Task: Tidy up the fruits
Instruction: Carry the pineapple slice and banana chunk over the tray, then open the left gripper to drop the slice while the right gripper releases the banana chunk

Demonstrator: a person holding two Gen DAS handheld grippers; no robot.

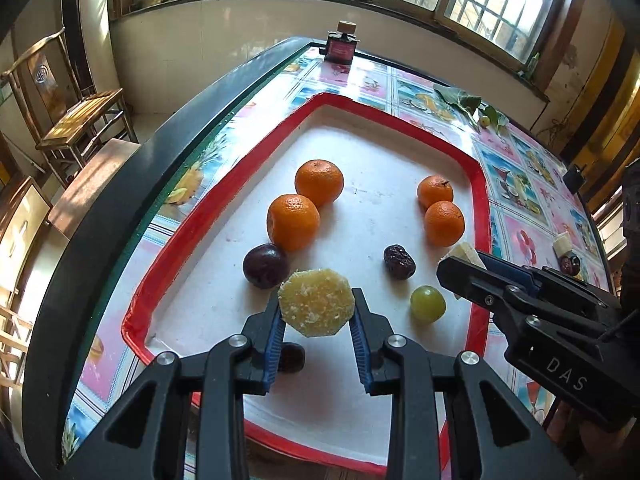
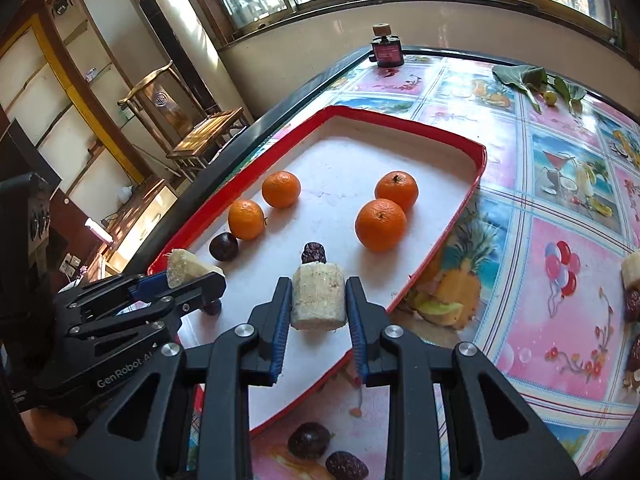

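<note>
A white tray with a red rim (image 1: 224, 184) holds several oranges (image 1: 293, 222), a dark plum (image 1: 265, 266), a wrinkled red date (image 1: 399, 262) and a green grape (image 1: 427, 304). My left gripper (image 1: 317, 297) is shut on a round, yellowish fibrous chunk (image 1: 316, 312) above the tray's near end; a second date (image 1: 292, 357) lies beneath it. My right gripper (image 2: 318, 282) is shut on a pale cylindrical chunk (image 2: 318, 302) over the tray's (image 2: 440, 132) near right part. Each wrist view shows the other gripper, the right one (image 1: 452, 268) and the left one (image 2: 188, 280), also gripping its chunk.
A small dark bottle (image 1: 340, 46) stands at the table's far edge, with green leaves and a small fruit (image 1: 472, 104) at the far right. More dates (image 2: 308, 440) and a pale chunk (image 2: 632, 272) lie on the patterned tablecloth. A wooden chair (image 1: 80, 116) stands left of the table.
</note>
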